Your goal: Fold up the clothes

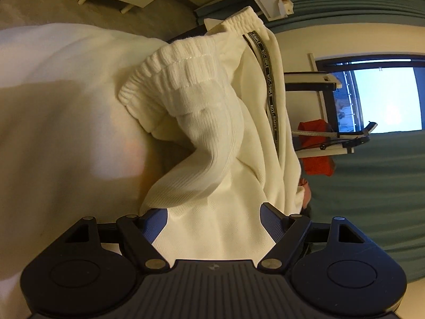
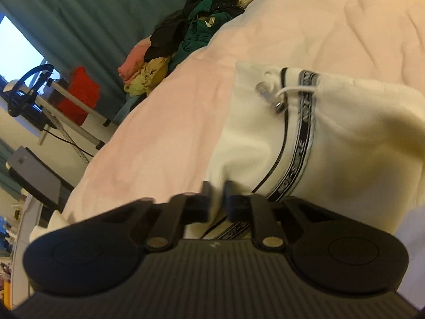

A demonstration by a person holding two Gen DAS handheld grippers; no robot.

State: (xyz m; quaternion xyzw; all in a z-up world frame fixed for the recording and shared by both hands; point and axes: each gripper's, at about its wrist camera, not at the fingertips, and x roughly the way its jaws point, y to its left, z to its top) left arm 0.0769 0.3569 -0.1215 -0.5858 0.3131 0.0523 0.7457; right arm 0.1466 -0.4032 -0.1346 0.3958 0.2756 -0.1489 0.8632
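White track pants (image 2: 332, 122) lie bunched on the pale duvet (image 2: 164, 133), and that's our landmark. Right gripper (image 2: 218, 194) is at the pants' near edge, jaws pinched tight on a fold of white fabric beside the lettered side stripe (image 2: 301, 148), probably a corner hold for pulling flat. Left gripper (image 1: 213, 220) sits at the opposite end, jaws wide with cloth between them, pads not clearly pressing. The ribbed cuff (image 1: 170, 77) flops loose beyond it. The laundry pile (image 2: 186, 40) waits well beyond the pants.
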